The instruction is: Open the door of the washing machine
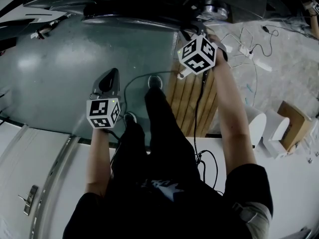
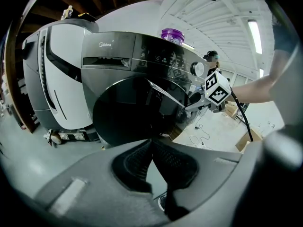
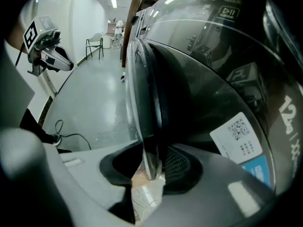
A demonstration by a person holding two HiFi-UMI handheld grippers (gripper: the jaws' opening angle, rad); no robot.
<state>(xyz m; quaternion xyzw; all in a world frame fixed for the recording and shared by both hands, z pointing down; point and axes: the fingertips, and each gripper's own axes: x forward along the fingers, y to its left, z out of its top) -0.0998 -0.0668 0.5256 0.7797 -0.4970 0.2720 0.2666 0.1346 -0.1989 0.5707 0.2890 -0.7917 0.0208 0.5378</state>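
The dark grey washing machine [image 2: 142, 56] stands in front of me, and its round dark door [image 2: 132, 112] is ajar at the right edge. My right gripper [image 3: 151, 167] is shut on the door's rim [image 3: 147, 103], which runs down between its pads. The head view shows this gripper [image 1: 192, 34] at the machine's front [image 1: 149, 6], under its marker cube. The left gripper view shows it [image 2: 189, 105] at the door's right edge. My left gripper [image 2: 151, 145] hangs apart from the machine, shut on nothing, its tips touching; it is left of the door [image 1: 110, 76] and far left [image 3: 64, 63].
A purple tub [image 2: 171, 34] sits on the machine. A white appliance [image 2: 57, 79] stands to its left. Wooden slats [image 1: 192, 103] lie under my right arm. Cables and a power strip [image 1: 249, 49] trail over the floor at right, near cardboard boxes [image 1: 291, 126].
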